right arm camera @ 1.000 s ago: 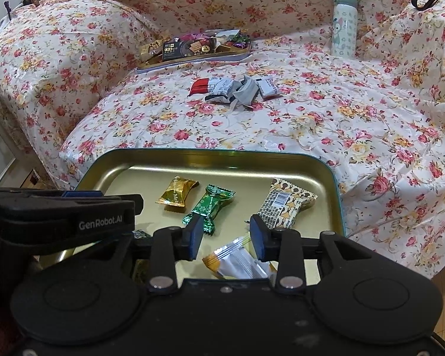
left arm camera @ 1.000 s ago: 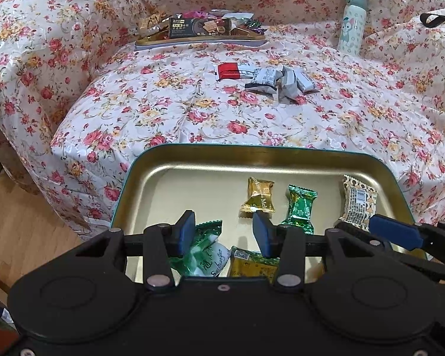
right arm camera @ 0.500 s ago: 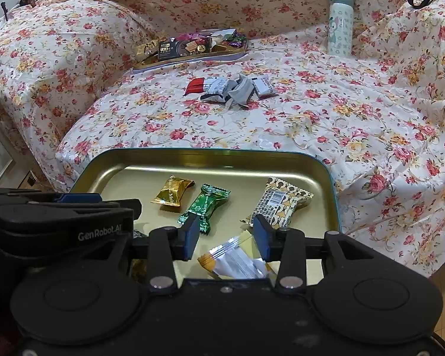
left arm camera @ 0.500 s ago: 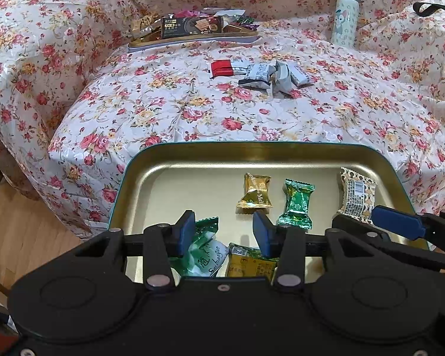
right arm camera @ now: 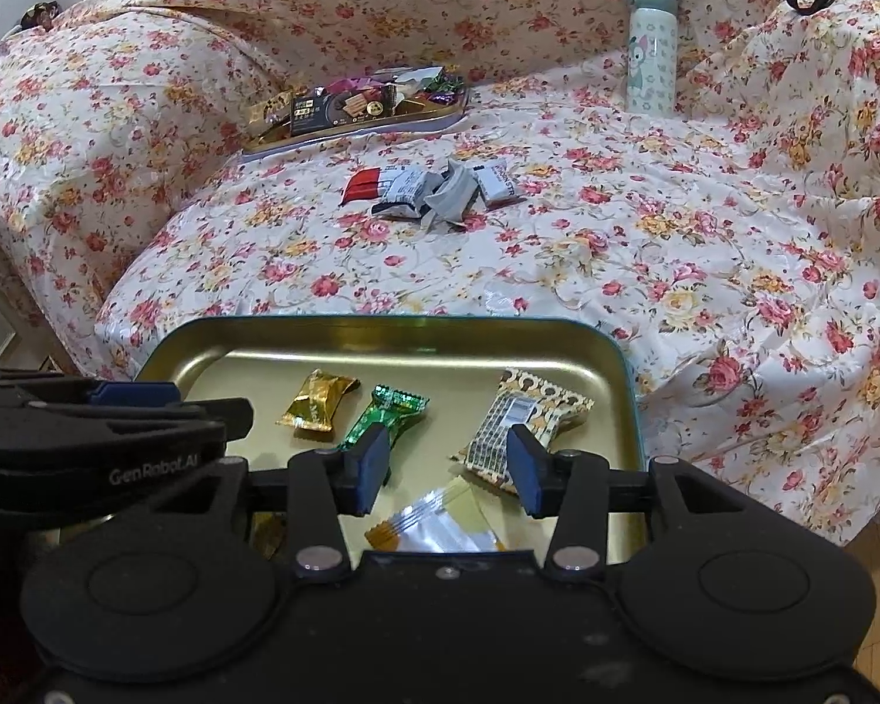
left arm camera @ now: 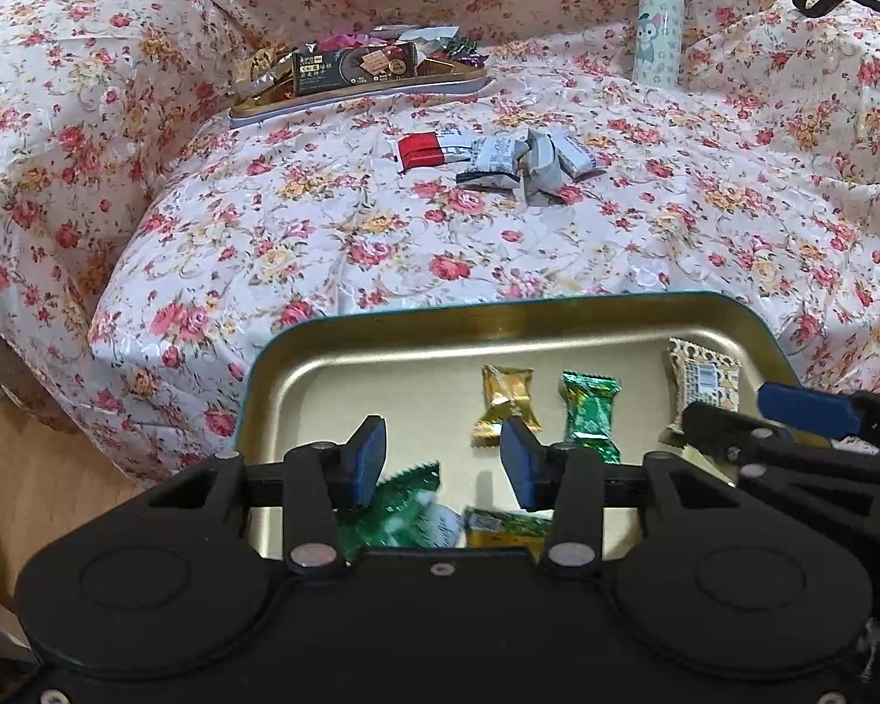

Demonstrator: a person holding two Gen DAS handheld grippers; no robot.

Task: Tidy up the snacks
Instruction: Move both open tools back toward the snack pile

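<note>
- Left wrist view only: a pale green packet and a yellow-green packet lie at the near edge of the gold tin tray, partly hidden behind the left gripper.
- Right wrist view only: a clear packet with orange ends lies in the tray's near right part, below the right gripper.
- Both views: a gold candy, a dark green candy and a patterned beige packet lie in a row across the tray, apart from one another.
- Left gripper state: jaws part-open, nothing between the pads; the pale green packet sits beneath the left pad, contact not determinable.
- Right gripper state: jaws have just been opening and stand apart; the clear packet lies loose on the tray floor under the gap, not clamped.
- Each gripper enters the other view from the side and screens one corner of the tray.
- Surroundings: the tray rests at the front edge of a sofa under a floral cover.
- A loose cluster of red and grey wrappers lies on the seat, well apart from the tray.
- A second tray heaped with snacks sits at the rear of the seat.
- An upright bottle stands against the backrest, at the right.
- A black strap lies on the right armrest.
</note>
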